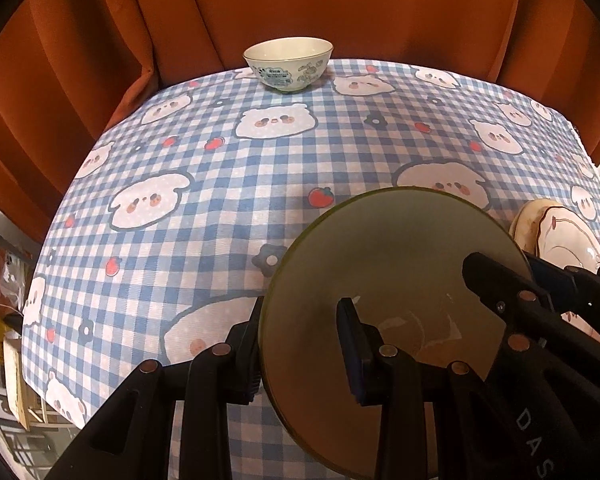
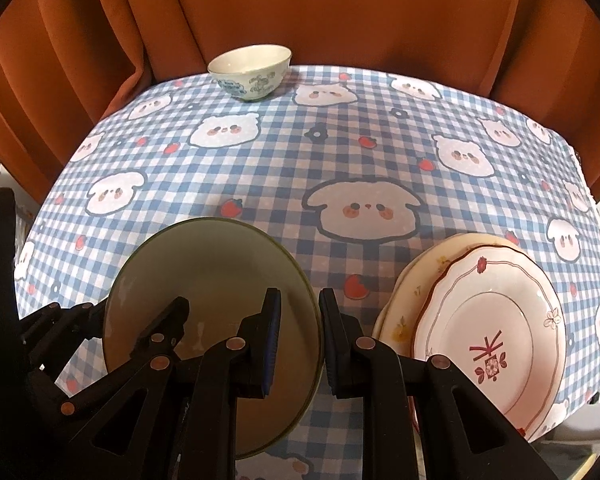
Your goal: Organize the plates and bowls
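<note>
One table (image 1: 220,184) fills both views, covered by one blue-and-white checked cloth printed with cartoon animal faces, strawberries and small flowers. Behind its far edge hangs one rust-orange curtain (image 1: 340,8).

Taking the green plate (image 2: 204,264) as the landmark: it is one olive-green round plate, held tilted above the near part of the cloth, and both grippers have it. The left gripper (image 1: 300,344) is closed on the plate's left rim, one finger under the rim and the other finger (image 1: 354,344), with its blue pad, pressing the plate's face. The right gripper (image 2: 300,344) is closed on the plate's right rim, its blue-padded finger (image 2: 270,340) on the face and its other finger just outside the edge.

To the right of the green plate, a little apart from it, lies a stack of plates (image 2: 404,300) on the cloth. The top one is a white plate (image 2: 496,320) with a scalloped red-brown border, red flower marks and a red design near its centre. Beneath it a cream plate with yellow flowers shows at the left; I count two for certain, and a further rim under them may be a third, but the edges overlap too closely to say.

Well beyond the green plate, at the table's far edge, stands one small white bowl (image 2: 250,74), upright, with blue-green printed figures on its side.
</note>
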Tool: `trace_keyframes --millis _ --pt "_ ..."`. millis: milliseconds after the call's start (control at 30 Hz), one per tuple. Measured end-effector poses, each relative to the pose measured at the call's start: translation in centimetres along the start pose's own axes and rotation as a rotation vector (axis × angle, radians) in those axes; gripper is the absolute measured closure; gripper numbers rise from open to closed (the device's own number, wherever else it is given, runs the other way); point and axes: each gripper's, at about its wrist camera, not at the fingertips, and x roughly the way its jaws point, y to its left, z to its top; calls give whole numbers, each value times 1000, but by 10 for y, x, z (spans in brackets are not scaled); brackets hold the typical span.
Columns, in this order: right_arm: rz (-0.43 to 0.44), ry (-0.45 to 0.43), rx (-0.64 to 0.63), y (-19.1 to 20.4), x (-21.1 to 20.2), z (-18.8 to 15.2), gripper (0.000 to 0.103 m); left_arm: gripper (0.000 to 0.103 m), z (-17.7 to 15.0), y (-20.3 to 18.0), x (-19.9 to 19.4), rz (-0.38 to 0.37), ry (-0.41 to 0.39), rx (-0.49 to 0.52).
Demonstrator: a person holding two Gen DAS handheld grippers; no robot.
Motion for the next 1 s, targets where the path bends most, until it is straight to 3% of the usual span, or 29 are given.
trace_keyframes --millis 133,267,333,400,533,733,833,1000 --pt "7 -17 0 1 2 -5 80 70 -5 0 0 14 -10 -3" --pt "19 -2 25 -2 4 -10 80 59 -9 0 -3 -23 -11 2" --pt "17 11 28 -2 4 -12 79 45 -10 -1 -6 -49 -15 14" --pt "10 12 22 0 2 -12 72 41 -10 -1 -10 -56 -27 25" --pt "-30 -33 34 4 -11 -11 34 26 -6 8 -17 -82 -52 27" --pt "-74 -71 39 15 -31 -4 30 13 3 24 -33 -155 -84 52" --pt "-92 -86 36 25 -41 4 24 13 10 33 -40 -174 -94 75" --pt "-57 -68 89 39 -45 22 24 13 30 54 -44 -203 -86 67"
